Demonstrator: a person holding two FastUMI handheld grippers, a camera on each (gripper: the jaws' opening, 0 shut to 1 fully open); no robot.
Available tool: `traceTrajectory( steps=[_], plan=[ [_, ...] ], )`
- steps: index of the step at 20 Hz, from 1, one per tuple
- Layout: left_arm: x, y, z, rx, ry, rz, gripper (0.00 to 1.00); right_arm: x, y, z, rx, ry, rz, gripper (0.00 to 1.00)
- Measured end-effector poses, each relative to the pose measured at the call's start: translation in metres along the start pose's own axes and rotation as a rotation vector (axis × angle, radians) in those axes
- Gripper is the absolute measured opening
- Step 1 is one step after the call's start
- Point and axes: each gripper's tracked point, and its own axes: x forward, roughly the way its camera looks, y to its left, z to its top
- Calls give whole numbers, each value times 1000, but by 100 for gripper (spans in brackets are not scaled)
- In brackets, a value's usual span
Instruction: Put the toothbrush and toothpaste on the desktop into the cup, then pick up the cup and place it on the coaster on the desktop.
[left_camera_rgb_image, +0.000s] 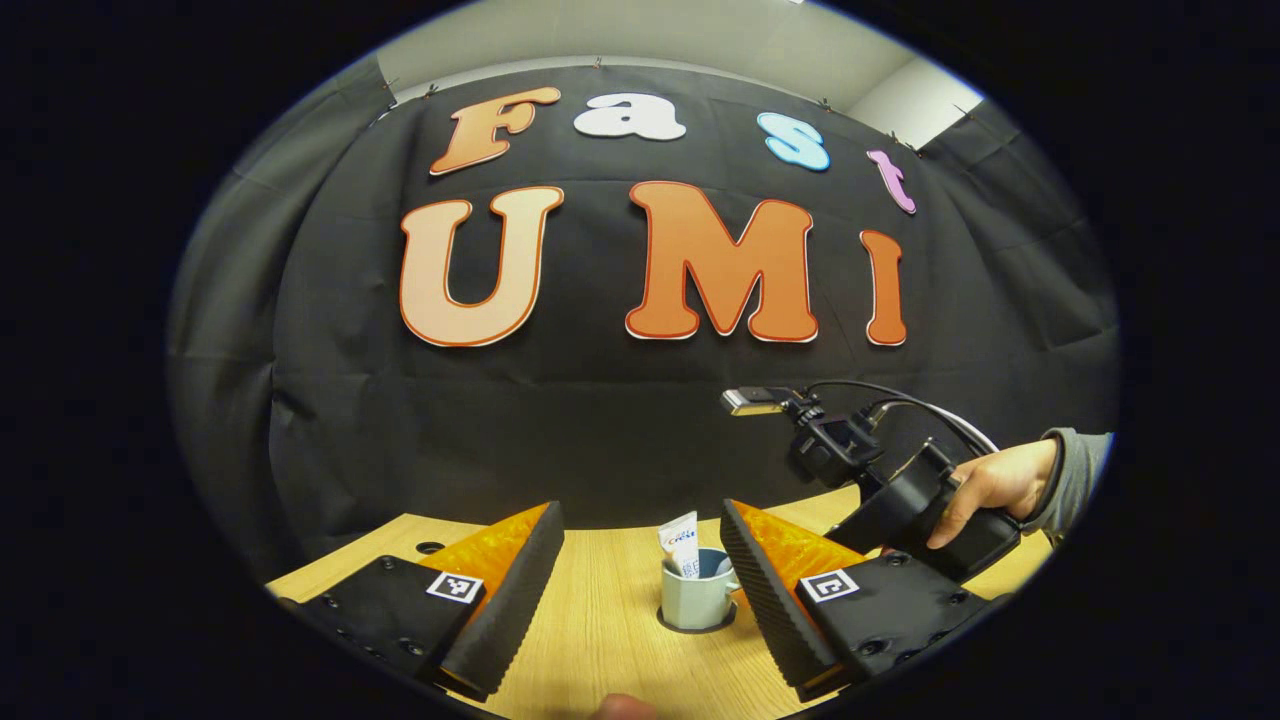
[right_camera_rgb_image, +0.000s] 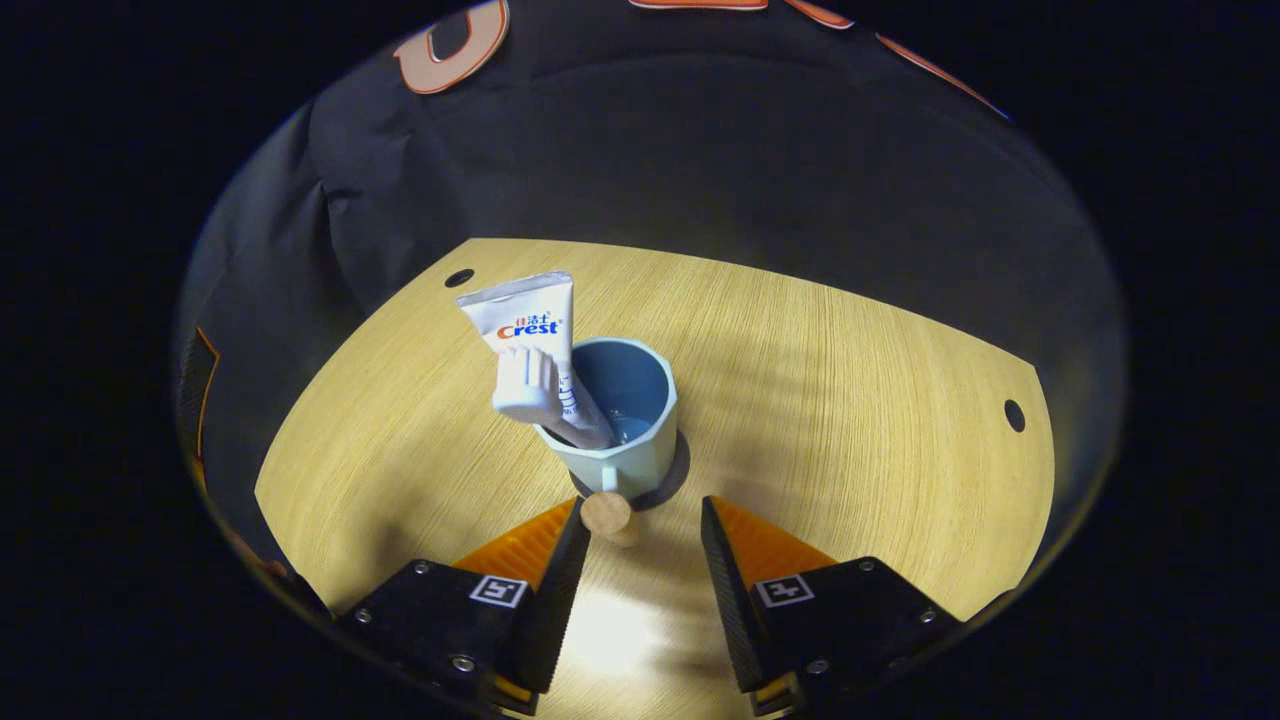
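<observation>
A pale blue cup (right_camera_rgb_image: 640, 440) stands upright on a dark round coaster (right_camera_rgb_image: 682, 470). In it lean a white toothpaste tube (right_camera_rgb_image: 530, 320) and a white toothbrush (right_camera_rgb_image: 522, 385), both tilted left over the rim. The cup's handle, ending in a round wooden knob (right_camera_rgb_image: 607, 512), points at my right gripper (right_camera_rgb_image: 645, 530), which is open just short of the cup and touches nothing. In the left gripper view the cup (left_camera_rgb_image: 695, 597) on its coaster (left_camera_rgb_image: 697, 624), with the toothpaste (left_camera_rgb_image: 682, 545) sticking up, lies ahead of my open, empty left gripper (left_camera_rgb_image: 640, 515).
The light wooden desktop (right_camera_rgb_image: 850, 400) has small round holes (right_camera_rgb_image: 1014, 415) near its edges and ends at the black cloth wall. A hand (left_camera_rgb_image: 990, 480) in a grey sleeve holds the right gripper's body (left_camera_rgb_image: 920, 510) at the right of the left gripper view.
</observation>
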Motion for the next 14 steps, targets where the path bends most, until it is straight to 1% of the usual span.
traceTrajectory(
  steps=[2, 3, 6, 10, 14],
  plan=[
    [1, -3, 2, -7, -4, -3, 99, -11, -3, 6, -11, -58, -4, 70],
    [1, -5, 3, -6, -5, -2, 99, -19, -8, 11, -16, -90, -14, 73],
    [0, -9, 9, 5, -14, 1, 99, -45, -28, 28, -16, -204, -58, 76],
    [0, -17, 18, 20, -33, 7, 100, -82, -47, 41, 17, -374, -63, 78],
    [0, -33, 22, 20, -33, -6, 100, -111, -67, 36, 23, -471, -99, 80]
  ],
)
